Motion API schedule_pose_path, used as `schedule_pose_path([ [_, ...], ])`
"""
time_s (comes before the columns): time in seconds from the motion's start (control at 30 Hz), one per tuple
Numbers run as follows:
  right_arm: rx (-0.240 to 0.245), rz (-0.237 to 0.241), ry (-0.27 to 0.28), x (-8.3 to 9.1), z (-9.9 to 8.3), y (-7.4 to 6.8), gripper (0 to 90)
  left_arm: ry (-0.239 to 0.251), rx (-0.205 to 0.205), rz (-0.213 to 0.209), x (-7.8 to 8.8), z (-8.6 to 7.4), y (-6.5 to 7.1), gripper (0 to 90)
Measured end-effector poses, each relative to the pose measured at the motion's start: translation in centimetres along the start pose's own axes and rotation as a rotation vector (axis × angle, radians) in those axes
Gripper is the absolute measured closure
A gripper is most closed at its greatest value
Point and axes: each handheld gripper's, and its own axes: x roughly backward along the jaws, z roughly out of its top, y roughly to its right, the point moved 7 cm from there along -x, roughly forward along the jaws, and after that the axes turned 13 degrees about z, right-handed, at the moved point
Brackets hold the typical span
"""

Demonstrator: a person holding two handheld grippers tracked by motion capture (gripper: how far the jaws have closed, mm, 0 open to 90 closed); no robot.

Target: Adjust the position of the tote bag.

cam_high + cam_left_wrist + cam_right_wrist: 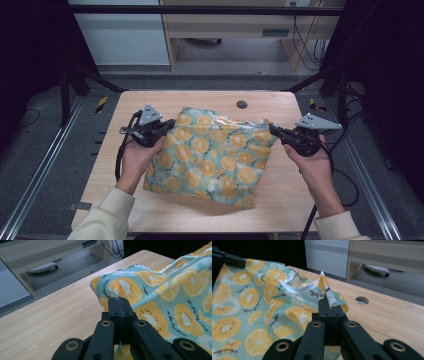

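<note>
A teal cloth printed with orange slices point(215, 155) lies loosely rumpled across the middle of the wooden table point(150, 210). My left gripper point(169, 124) pinches the cloth's left upper corner; in the left gripper view the jaws point(119, 301) are shut with the cloth point(160, 302) squeezed between them. My right gripper point(274, 129) is shut on the right upper corner; in the right gripper view the jaws point(327, 302) clamp the cloth point(257, 312) beside a white ribbon loop point(298, 288). The cloth hangs slack between the two grips.
A round grommet hole point(242, 104) sits in the table behind the cloth, also seen as the hole point(362, 300) in the right gripper view. Metal frame rails point(45, 160) flank the table. A desk and cables point(305, 40) stand beyond the far edge.
</note>
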Motion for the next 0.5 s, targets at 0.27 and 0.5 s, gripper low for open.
schedule_pose_path([
  [0.27, 0.006, 0.021, 0.02, 1.2, -1.1, -1.7, 90.0, 0.035, 0.002, -0.007, 1.2, -0.7, 0.1, 90.0],
  [0.5, 0.017, 0.056, 0.063, 2.6, -1.9, -4.3, 90.0, 0.097, 0.014, 0.007, 3.6, -0.8, 0.2, 90.0],
])
